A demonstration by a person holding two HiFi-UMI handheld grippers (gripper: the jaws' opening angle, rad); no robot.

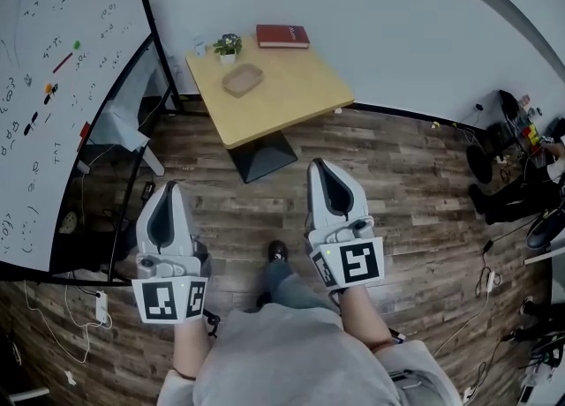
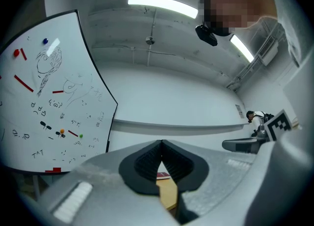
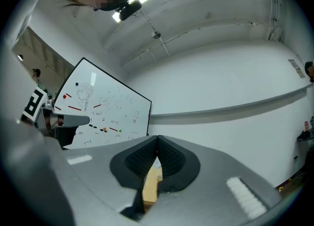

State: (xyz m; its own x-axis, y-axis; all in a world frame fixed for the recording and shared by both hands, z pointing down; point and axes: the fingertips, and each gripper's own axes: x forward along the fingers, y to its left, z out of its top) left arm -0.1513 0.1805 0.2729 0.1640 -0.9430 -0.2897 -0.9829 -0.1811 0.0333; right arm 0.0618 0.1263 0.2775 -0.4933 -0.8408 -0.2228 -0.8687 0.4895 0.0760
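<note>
Wooden table [image 1: 282, 86] ahead (left claw [image 1: 167, 189], right claw [image 1: 320, 166] closed).

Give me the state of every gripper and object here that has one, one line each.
left gripper: shut, nothing between the jaws.
right gripper: shut, nothing between the jaws.
red book: closed, lying flat on the table.
potted plant: upright on the table.
shallow dish: right way up, looks empty.
whiteboard: covered in writing and sketches.
</note>
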